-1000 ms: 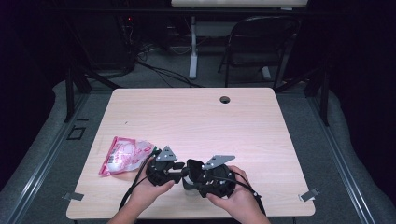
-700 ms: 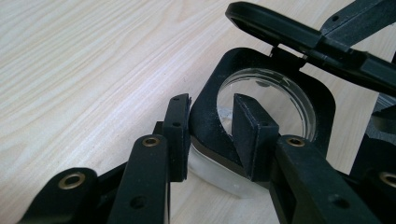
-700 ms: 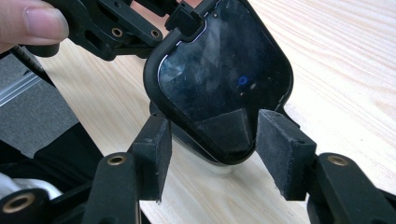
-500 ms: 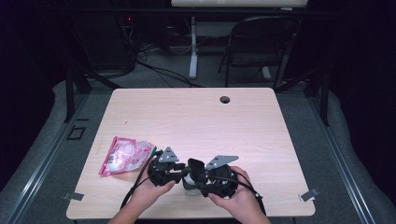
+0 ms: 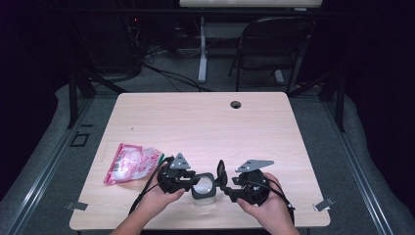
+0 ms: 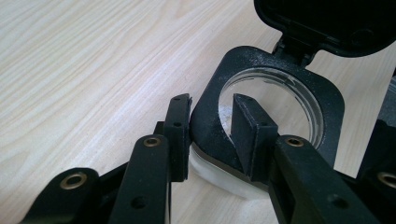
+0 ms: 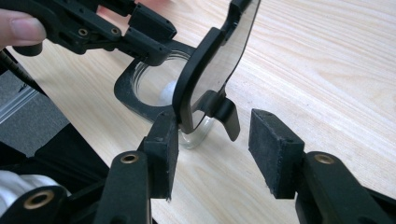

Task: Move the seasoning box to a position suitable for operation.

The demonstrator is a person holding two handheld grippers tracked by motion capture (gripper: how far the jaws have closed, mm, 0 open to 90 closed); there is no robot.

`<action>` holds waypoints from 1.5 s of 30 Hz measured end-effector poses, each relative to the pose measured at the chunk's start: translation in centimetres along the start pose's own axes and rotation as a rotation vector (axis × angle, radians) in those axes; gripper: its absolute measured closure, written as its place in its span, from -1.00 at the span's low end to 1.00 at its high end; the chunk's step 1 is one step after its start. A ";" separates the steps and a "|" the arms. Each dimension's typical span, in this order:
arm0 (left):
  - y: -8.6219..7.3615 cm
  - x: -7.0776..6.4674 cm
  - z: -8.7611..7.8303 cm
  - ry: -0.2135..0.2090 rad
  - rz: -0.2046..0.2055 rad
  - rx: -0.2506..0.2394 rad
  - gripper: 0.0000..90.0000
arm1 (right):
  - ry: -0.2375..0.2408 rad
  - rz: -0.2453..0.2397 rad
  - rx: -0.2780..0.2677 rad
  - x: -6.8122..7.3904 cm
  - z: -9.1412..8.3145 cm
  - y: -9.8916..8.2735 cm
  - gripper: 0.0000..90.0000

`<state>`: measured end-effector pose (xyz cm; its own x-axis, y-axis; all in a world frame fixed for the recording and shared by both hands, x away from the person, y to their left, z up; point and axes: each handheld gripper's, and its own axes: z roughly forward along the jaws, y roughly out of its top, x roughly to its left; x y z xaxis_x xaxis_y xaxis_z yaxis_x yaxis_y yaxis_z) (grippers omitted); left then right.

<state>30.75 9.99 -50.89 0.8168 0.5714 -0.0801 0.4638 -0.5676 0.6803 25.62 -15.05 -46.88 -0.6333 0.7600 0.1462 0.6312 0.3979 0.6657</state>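
Note:
A clear jar with a black squarish rim (image 5: 203, 186) stands near the table's front edge. Its hinged black lid (image 5: 221, 171) is flipped up almost upright. My left gripper (image 6: 212, 105) is shut on the rim (image 6: 327, 93), one finger outside and one inside the mouth; its jaws have just closed a little. My right gripper (image 7: 215, 126) straddles the raised lid (image 7: 219, 51). Its jaws have just been closing with the lid's tab between them, and the right pad still stands apart from it. In the high view the left gripper (image 5: 192, 183) and right gripper (image 5: 224, 185) flank the jar.
A pink plastic packet (image 5: 131, 163) lies left of my left hand. The light wood table (image 5: 205, 122) has a cable hole (image 5: 236, 104) at its far edge. A folding chair (image 5: 274, 44) and cables stand beyond it on the floor.
My right hand has drawn away to the right, and the lid has swung up from the jar. The left hand has kept its place on the rim.

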 end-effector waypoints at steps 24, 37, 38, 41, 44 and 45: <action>-0.4 0.3 0.3 0.015 -0.025 -0.043 0.53 | -0.007 -0.009 -0.030 0.5 3.5 -0.4 0.40; 0.0 1.1 1.2 0.036 -0.029 -0.089 0.54 | -0.032 0.045 -0.078 -0.4 3.9 -0.4 0.41; 0.0 1.1 1.3 0.035 -0.029 -0.095 0.53 | -0.036 0.045 -0.080 -0.5 3.9 -0.4 0.41; 0.0 1.2 1.3 0.026 -0.033 -0.098 0.52 | -0.033 0.056 -0.086 -1.1 3.9 -0.5 0.39; 0.0 1.1 1.4 0.018 -0.034 -0.101 0.51 | -0.035 0.067 -0.091 -1.5 3.9 -0.4 0.39; 0.0 1.1 1.4 0.018 -0.034 -0.101 0.50 | -0.035 0.067 -0.091 -1.5 3.9 -0.4 0.39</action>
<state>32.17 9.80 -52.01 0.7946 0.6002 -0.0917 0.4533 -0.4860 0.7472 28.00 -14.36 -50.21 -0.5739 0.8014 0.1685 0.6275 0.2981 0.7193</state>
